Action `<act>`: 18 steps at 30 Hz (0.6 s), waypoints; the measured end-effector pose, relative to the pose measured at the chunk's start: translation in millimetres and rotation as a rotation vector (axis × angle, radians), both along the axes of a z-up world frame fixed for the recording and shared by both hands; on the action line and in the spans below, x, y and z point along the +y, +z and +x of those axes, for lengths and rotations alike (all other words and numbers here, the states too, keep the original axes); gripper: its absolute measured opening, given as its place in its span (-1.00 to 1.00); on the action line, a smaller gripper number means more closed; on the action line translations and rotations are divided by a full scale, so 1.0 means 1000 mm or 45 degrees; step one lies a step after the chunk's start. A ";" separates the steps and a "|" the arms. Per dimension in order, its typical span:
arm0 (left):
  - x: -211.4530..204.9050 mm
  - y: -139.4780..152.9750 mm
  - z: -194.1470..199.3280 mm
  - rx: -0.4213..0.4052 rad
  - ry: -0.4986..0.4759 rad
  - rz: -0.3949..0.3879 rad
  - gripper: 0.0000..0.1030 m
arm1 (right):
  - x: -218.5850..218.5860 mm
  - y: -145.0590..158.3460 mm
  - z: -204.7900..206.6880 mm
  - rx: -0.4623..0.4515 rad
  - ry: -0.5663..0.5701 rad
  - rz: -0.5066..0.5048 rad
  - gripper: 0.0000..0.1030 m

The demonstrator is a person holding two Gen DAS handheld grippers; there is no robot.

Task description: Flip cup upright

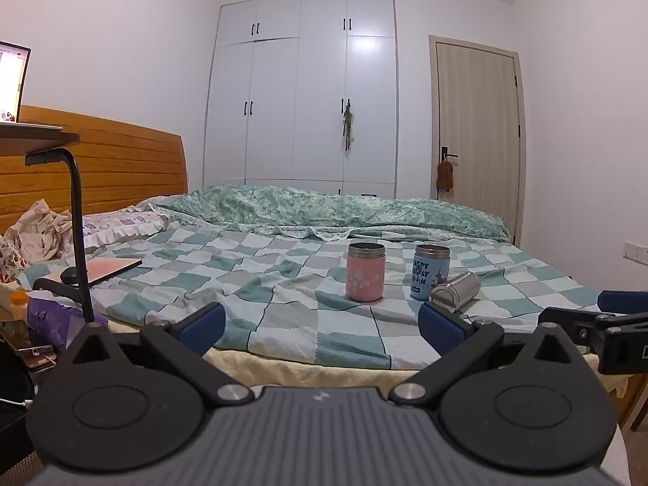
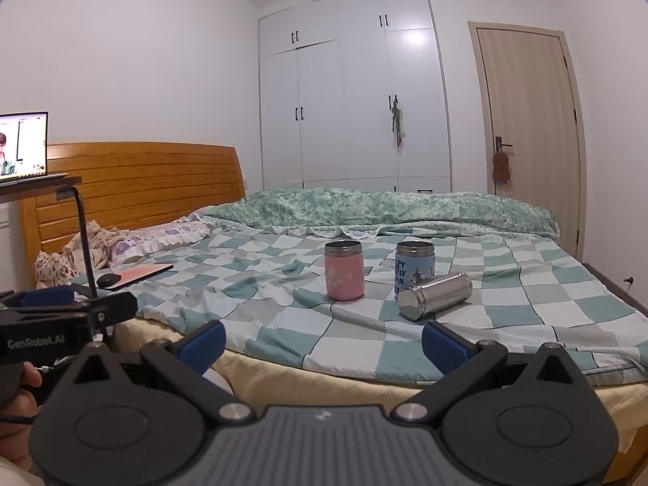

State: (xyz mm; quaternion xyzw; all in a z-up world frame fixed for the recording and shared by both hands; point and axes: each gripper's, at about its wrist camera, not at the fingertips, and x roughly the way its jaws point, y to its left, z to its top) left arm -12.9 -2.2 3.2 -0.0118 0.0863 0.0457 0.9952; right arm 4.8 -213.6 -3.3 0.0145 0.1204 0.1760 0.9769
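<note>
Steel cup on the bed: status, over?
Left gripper and right gripper open, short of the bed. Steel cup on its side, untouched. Blue cup close behind it, pink cup upright, apart.

You can read "GenRobot.AI" on the left gripper (image 2: pixel 73 303); the blue cup (image 2: pixel 414 269) shows only partial letters, "PY", "LY".

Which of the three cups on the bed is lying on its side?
The plain steel cup, right of the blue cup; the blue and pink cup stand upright.
</note>
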 end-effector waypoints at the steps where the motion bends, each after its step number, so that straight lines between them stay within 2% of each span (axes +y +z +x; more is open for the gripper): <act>1: 0.000 0.000 0.000 -0.002 0.001 0.000 1.00 | 0.001 0.000 0.000 0.000 0.003 -0.004 1.00; 18: 0.000 0.000 -0.002 -0.007 -0.002 0.007 1.00 | 0.002 -0.001 0.001 0.010 0.012 -0.008 1.00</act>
